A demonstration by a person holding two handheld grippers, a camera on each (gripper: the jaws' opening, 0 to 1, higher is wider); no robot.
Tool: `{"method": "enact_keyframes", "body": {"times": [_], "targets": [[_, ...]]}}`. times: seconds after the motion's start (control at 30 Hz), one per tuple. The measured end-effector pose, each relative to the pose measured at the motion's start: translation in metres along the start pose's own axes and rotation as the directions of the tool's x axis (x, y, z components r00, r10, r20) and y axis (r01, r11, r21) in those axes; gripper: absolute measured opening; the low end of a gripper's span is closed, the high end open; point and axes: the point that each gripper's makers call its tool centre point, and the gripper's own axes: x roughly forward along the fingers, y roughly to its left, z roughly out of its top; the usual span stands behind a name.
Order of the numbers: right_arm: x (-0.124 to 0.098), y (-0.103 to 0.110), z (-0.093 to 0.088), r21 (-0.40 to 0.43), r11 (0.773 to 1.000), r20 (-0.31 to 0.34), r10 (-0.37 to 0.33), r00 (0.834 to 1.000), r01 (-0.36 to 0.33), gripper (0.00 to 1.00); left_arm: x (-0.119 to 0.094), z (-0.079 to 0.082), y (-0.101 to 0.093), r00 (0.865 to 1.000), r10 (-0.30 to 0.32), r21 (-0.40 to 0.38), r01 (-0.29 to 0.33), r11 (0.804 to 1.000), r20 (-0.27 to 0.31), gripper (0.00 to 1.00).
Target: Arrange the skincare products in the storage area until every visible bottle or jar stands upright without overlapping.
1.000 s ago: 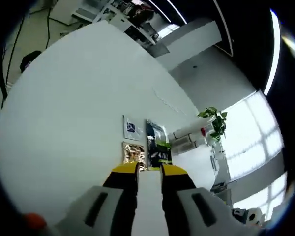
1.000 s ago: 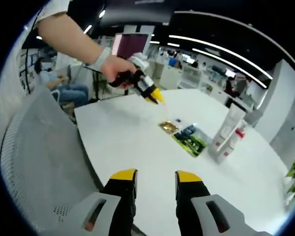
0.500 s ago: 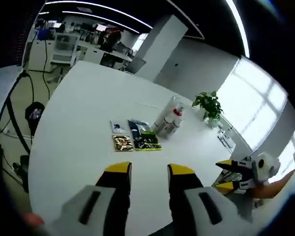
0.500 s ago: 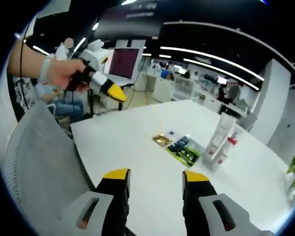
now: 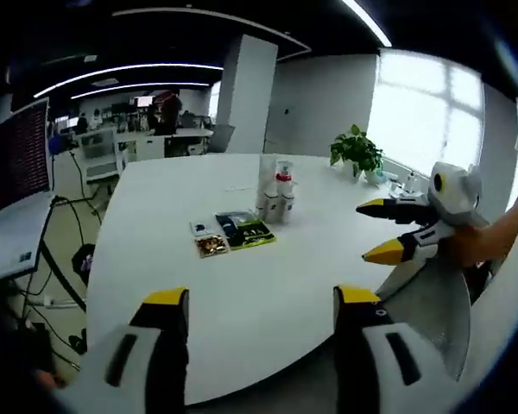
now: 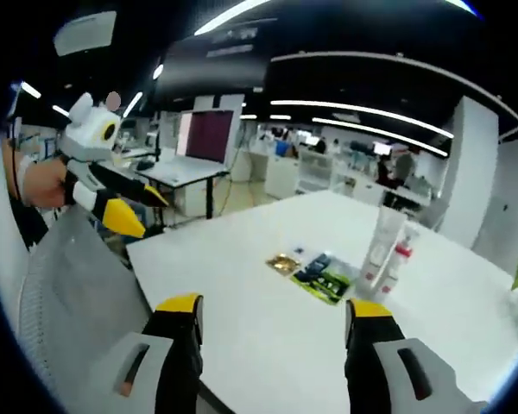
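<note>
The left gripper point(image 5: 255, 304) hangs over the near edge of the white table point(image 5: 268, 285) with its yellow-tipped jaws spread wide and nothing between them; the right gripper point(image 6: 276, 309) is likewise held above the table edge, jaws wide apart and empty. In the left gripper view the right gripper point(image 5: 387, 230) enters from the right, held in a hand point(image 5: 483, 241), its two tips parted; in the right gripper view the left gripper point(image 6: 136, 210) enters from the left, tips parted.

The skincare products sit near the middle of the table, well apart from both grippers; a cluster of white bottles point(image 5: 276, 190) stands upright, one with a red cap point(image 6: 403, 251); just beside the cluster lie flat packets: a dark and green packet point(image 5: 244, 230), a gold packet point(image 5: 211, 246) and a small white packet point(image 5: 201, 228); whether the packets touch one another cannot be told.

A potted plant point(image 5: 356, 151) stands at the far edge of the table; a grey mesh chair back point(image 6: 69, 302) stands just beside the near edge.
</note>
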Motion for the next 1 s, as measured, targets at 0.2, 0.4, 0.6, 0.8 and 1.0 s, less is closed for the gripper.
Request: {"method": "enact_keyframes", "body": {"times": [0.2,0.4,0.6,0.8,1.0], "targets": [[0.002,0.004,-0.004,-0.002,1.000,-0.018,0.013,1.000,-0.013,0.71,-0.001,-0.010,-0.014,1.000,0.003,0.084,-0.002,0.996,-0.010,0.67],[0.003,0.007,-0.007,-0.021,1.000,-0.029,0.016,0.999,-0.017,0.71,-0.001,-0.009,-0.015,1.000,0.004,0.107,-0.004,0.994,0.003,0.66],[0.001,0.004,-0.001,0.001,1.000,0.008,0.014,1.000,-0.014,0.76,-0.001,-0.003,-0.011,1.000,0.020,0.115,-0.022,0.993,0.018,0.69],[0.001,0.001,0.004,0.016,1.000,0.047,0.002,0.999,-0.003,0.82,0.001,0.003,-0.003,0.999,0.029,0.161,-0.033,0.986,0.022,0.72],[0.000,0.001,0.006,0.021,1.000,0.057,-0.005,0.998,0.004,0.86,0.010,0.009,0.001,0.999,0.013,0.205,-0.021,0.978,0.039,0.85]]}}
